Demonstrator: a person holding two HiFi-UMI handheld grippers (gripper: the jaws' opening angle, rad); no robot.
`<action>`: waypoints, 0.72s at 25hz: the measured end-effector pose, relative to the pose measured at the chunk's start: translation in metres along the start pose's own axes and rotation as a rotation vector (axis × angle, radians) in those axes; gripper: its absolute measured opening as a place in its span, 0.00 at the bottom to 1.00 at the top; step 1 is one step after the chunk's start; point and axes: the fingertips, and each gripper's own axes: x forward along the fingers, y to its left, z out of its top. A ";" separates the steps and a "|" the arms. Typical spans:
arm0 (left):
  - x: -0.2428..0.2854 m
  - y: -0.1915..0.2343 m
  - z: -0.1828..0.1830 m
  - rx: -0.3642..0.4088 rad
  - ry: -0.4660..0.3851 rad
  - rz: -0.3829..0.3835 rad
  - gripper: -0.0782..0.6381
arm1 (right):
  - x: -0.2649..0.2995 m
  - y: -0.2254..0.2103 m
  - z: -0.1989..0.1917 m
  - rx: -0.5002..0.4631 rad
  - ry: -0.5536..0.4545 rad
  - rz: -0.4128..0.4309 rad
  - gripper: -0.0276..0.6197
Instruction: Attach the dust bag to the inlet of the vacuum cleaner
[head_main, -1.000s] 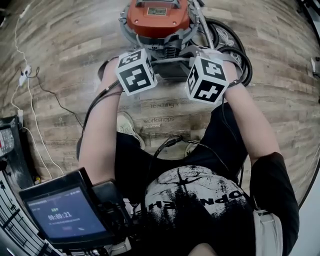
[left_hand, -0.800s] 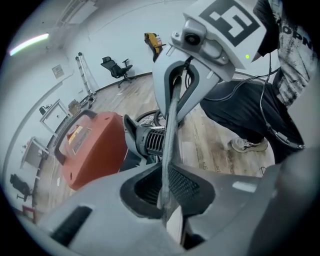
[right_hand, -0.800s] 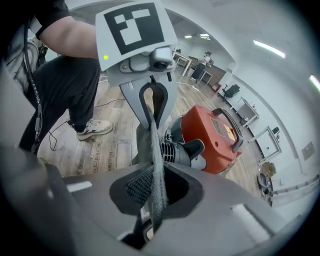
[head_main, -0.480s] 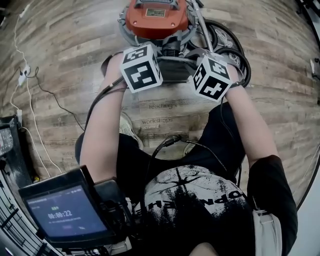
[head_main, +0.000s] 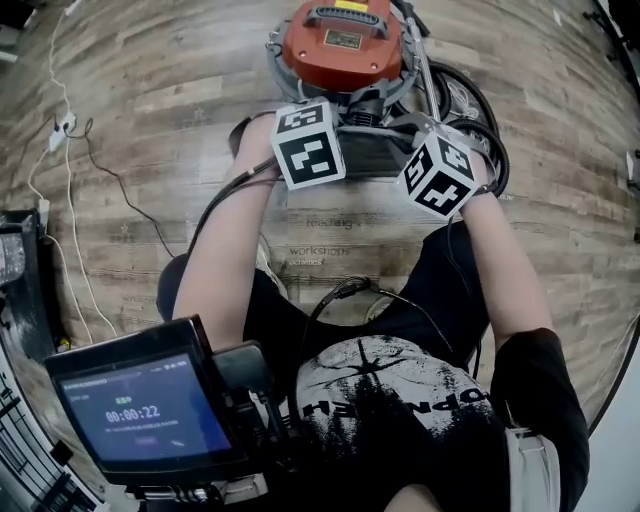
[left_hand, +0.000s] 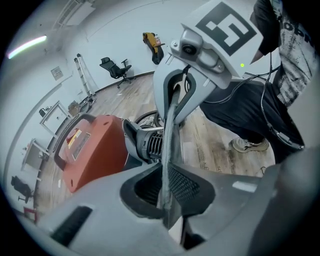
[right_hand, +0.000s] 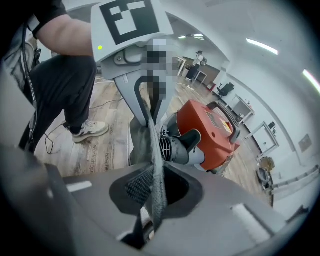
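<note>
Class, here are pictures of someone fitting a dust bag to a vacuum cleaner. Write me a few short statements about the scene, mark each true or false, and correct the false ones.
1. The left gripper and the right gripper are both shut on the edge of the grey dust bag. True.
2. The vacuum cleaner has a blue body. False: its body is orange-red.
3. The floor is laid in wood-look planks. True.
4. The black coiled hose lies on the left gripper's side of the vacuum cleaner. False: it lies on the right gripper's side.
</note>
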 end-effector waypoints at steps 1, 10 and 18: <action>0.000 0.001 0.001 0.003 0.001 0.001 0.15 | 0.003 0.000 -0.003 0.027 -0.007 0.008 0.09; 0.000 0.007 0.001 0.012 0.004 -0.016 0.15 | 0.006 -0.002 -0.001 -0.017 0.023 -0.005 0.09; 0.005 0.009 -0.015 -0.050 -0.007 -0.005 0.15 | -0.003 -0.006 0.015 -0.089 0.029 -0.016 0.09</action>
